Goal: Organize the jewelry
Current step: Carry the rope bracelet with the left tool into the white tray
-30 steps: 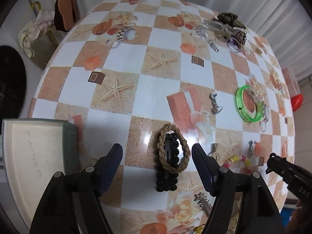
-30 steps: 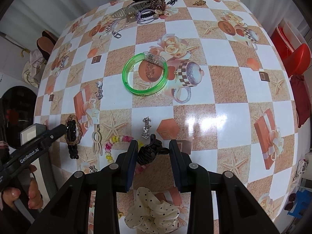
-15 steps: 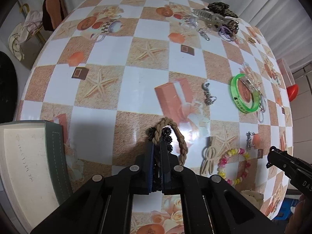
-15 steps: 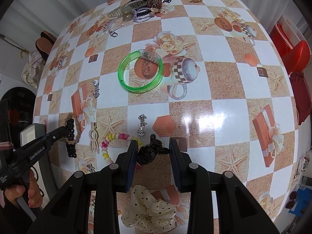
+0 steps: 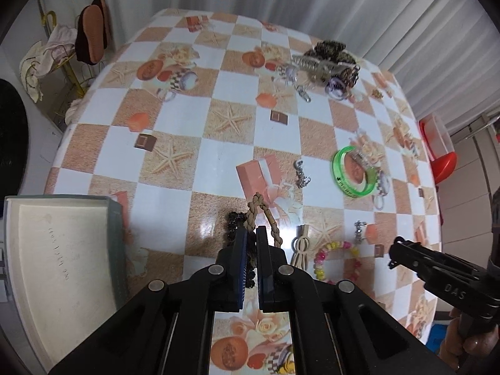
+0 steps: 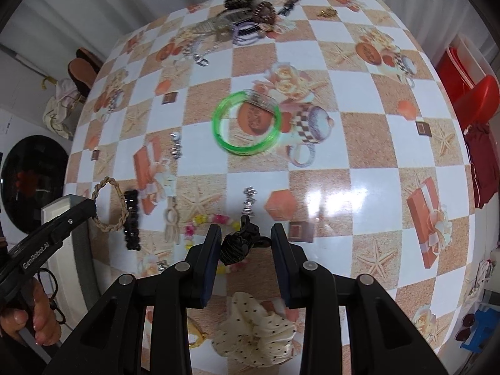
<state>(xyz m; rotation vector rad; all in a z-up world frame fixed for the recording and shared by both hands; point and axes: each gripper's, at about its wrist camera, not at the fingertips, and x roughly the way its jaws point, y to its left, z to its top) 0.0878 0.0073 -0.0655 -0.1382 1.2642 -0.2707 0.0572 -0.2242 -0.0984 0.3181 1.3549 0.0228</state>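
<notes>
Two grips: the left gripper (image 5: 252, 237) has its jaws pinched on a tan braided cord loop (image 6: 110, 206), raised off the checkered worktop (image 6: 343, 162); the right gripper (image 6: 245, 243), jaws partly closed, clasps a black claw hair clip (image 6: 237, 243).

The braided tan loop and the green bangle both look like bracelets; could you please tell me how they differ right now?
The braided tan loop is woven cord; the green bangle is smooth translucent plastic. The loop is pinched in the shut left gripper; the bangle lies untouched on the table. The loop is pulled into a long oval, while the bangle keeps a round hoop. Both are closed rings.
</notes>
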